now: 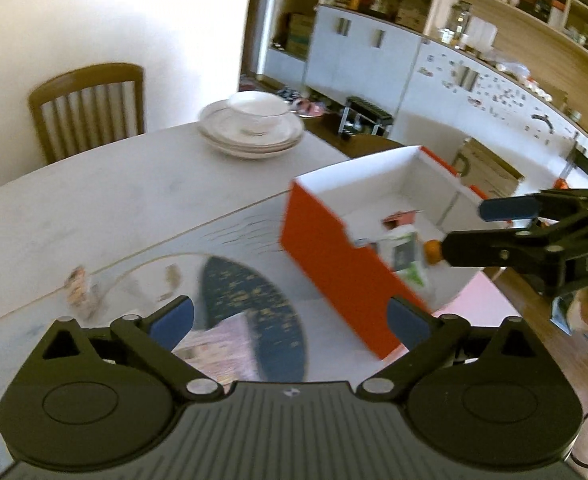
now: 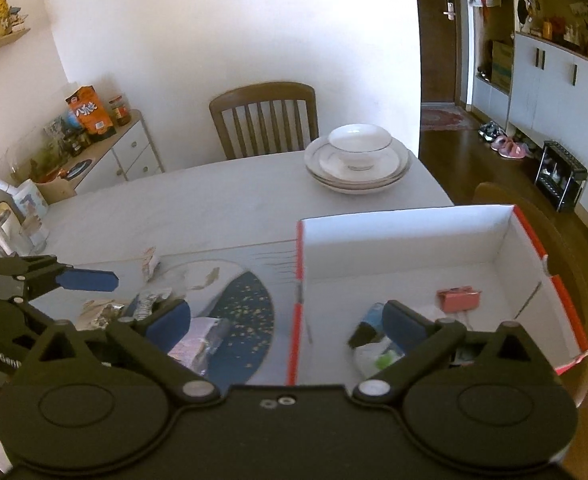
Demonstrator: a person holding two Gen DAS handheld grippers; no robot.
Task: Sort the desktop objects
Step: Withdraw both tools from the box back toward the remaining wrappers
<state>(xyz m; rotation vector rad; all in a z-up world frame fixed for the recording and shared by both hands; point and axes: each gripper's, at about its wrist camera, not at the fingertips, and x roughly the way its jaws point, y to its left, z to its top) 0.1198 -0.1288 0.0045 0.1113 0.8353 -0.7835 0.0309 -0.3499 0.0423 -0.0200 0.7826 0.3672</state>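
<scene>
a pale dining table carries my orange box. both my left gripper and right gripper are spread, empty. wrappers lie left of the box; i should descend squarely, pinch one piece.

The left claw is spread wide, its two blue-padded fingers far apart with nothing between them, and it points forward and down from above the tabletop. The right claw is likewise spread wide, pads well apart and gripping nothing, tilted downward (its own view looks steeply down). In the left view the right claw reaches in from the right edge, black linkage extended, one blue pad above and a dark finger below. In the right view the left claw enters from the left edge at about the same height, one blue pad showing.
</scene>
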